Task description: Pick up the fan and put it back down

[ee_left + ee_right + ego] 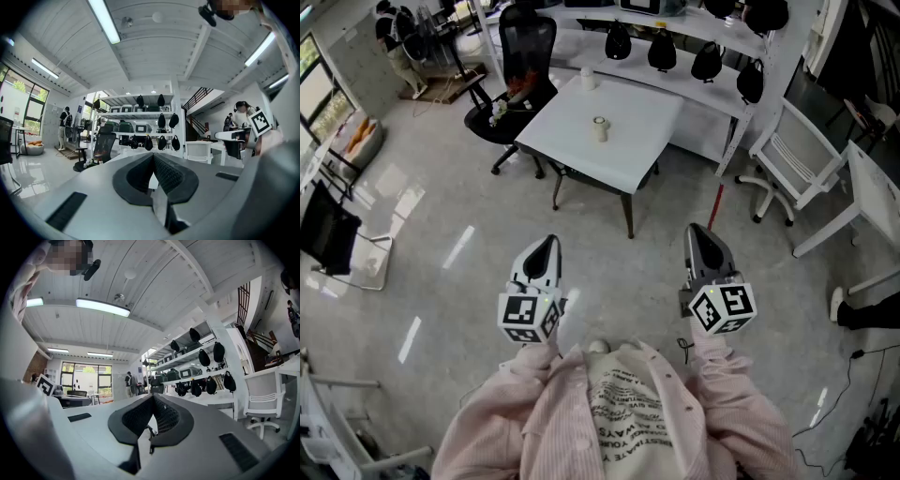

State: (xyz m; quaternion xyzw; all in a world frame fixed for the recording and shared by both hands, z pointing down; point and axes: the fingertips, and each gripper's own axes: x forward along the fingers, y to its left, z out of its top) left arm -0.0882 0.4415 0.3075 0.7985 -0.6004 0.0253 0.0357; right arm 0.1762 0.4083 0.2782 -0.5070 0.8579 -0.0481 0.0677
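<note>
the fan (600,128) is, as best i can judge, the small pale thing standing upright near the middle of the white table (652,141), well apart from every edge. it is too small here to make out blades or a grille. a second small white item (588,79) sits close to the table's far left corner. a black office chair (521,56) stands just beside that corner.

both claws are well short of the table, out over bare floor and pointing level toward it. the left claw (547,242) has its ribbed pads pressed together with nothing between them, as the left gripper view shows (153,158). the right claw (697,232) looks the same, pads meeting and empty (152,400).

by its size the fan should be light, and it is probably hard plastic, so stiff but smooth and apt to slip or tip under a sideways nudge. i would take it across the lower body or stem, not the head, where any thin guard could flex or crack. the pinch should be gentle and square so it lifts upright. either claw must spread before it closes in. setting it down calls for a flat, slow release, since a narrow base may topple.
</note>
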